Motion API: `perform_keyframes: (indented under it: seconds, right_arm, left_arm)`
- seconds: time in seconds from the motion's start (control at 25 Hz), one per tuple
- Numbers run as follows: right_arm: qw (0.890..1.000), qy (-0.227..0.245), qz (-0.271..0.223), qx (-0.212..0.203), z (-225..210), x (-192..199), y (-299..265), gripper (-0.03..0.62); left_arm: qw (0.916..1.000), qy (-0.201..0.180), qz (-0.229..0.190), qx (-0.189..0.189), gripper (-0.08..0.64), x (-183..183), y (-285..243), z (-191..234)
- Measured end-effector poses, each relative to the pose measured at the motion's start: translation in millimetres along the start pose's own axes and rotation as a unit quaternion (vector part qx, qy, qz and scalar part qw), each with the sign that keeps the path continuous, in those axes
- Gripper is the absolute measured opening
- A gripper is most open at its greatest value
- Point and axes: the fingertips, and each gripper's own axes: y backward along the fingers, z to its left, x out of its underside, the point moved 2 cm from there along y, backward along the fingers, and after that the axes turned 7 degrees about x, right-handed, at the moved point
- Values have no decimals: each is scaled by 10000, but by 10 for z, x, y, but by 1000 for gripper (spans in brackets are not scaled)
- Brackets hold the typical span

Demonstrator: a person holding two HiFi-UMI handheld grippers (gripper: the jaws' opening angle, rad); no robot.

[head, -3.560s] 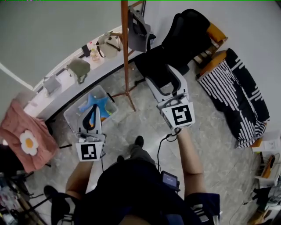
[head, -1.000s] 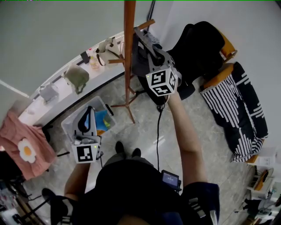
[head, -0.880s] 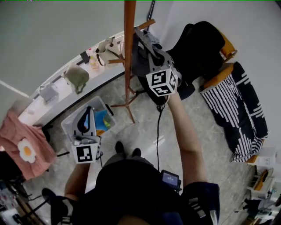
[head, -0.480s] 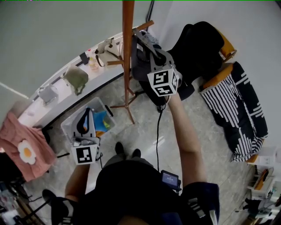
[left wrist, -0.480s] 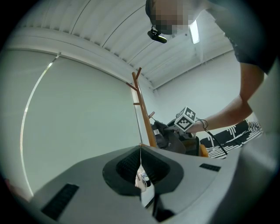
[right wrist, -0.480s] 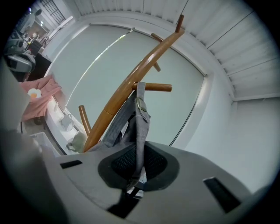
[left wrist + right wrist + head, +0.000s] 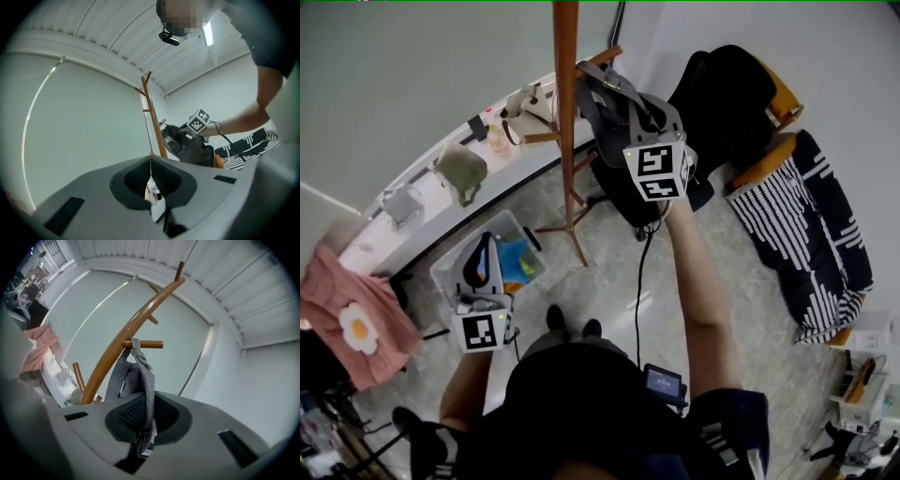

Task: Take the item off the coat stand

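Jaws pressed together with nothing between them, the left hand-held gripper (image 7: 485, 242) hung low at the person's side and pointed level, taking no part in the work. A plastic bin (image 7: 450, 267) lay on the floor just below it, and the desk (image 7: 422, 211) ran along the wall ahead of it. Further right and well above that idle tool stood the coat stand (image 7: 565, 112), its wooden pole rising just to the left of the right hand-held gripper (image 7: 586, 73). In the right gripper view, that right hand-held gripper (image 7: 147, 418) was pinching the strap (image 7: 149, 380) of the grey bag (image 7: 614, 178). The webbing ran straight up from between the closed jaws to a peg (image 7: 145, 344) directly above them. The bag's body hung below and just behind the jaws, close against the pole. A black chair (image 7: 722, 84) stood beyond, to the tool's right. By this reading the task was near its middle. The reach and the grasp were done, but the bag was not yet off, since its strap looked to be looped over the peg. What remained was probably to slide the loop outward past the peg's free end and carry the bag clear of the stand.
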Motion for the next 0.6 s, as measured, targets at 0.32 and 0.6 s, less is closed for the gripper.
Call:
perform_keyframes:
  seconds: [0.32,0.6]
  right_arm:
    - [9997,-107,-103,189,-289,-109,26,29]
    - [9989,-190,-199,375,-555,-252,29,28]
  left_arm:
    - [10000,-4,21,-13,26,-8,-37,-35]
    - [10000,11,32,-20,25,-11,-40,-66]
